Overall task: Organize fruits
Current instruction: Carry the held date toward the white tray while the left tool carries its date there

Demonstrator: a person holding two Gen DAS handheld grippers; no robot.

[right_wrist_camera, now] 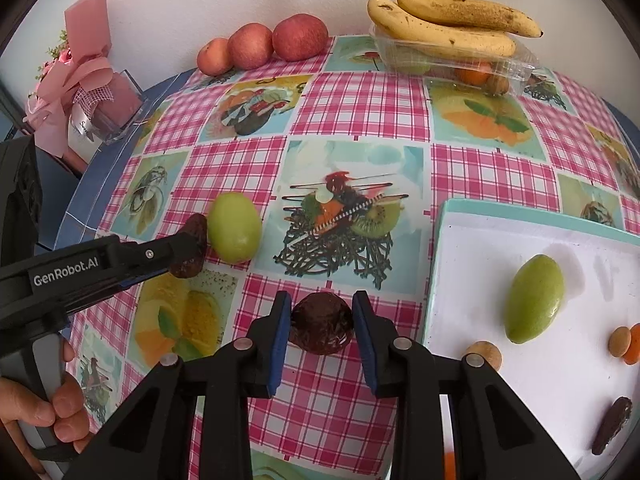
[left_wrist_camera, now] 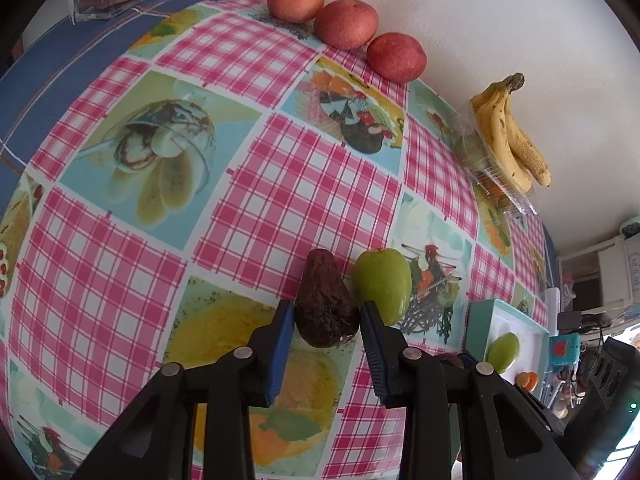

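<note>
A dark avocado lies on the checked tablecloth between the fingers of my left gripper, which is open and close on both sides of it. A green mango rests right beside that avocado. From the right wrist view the left gripper reaches in from the left around the same avocado, next to the mango. My right gripper is open around a second dark avocado lying on the cloth. To its right is a white tray with another green mango.
Three red apples line the wall at the back. Bananas lie on a clear plastic box. A pink bouquet is at the back left. The tray also holds small orange and tan pieces and a dark piece. A hand holds the left gripper.
</note>
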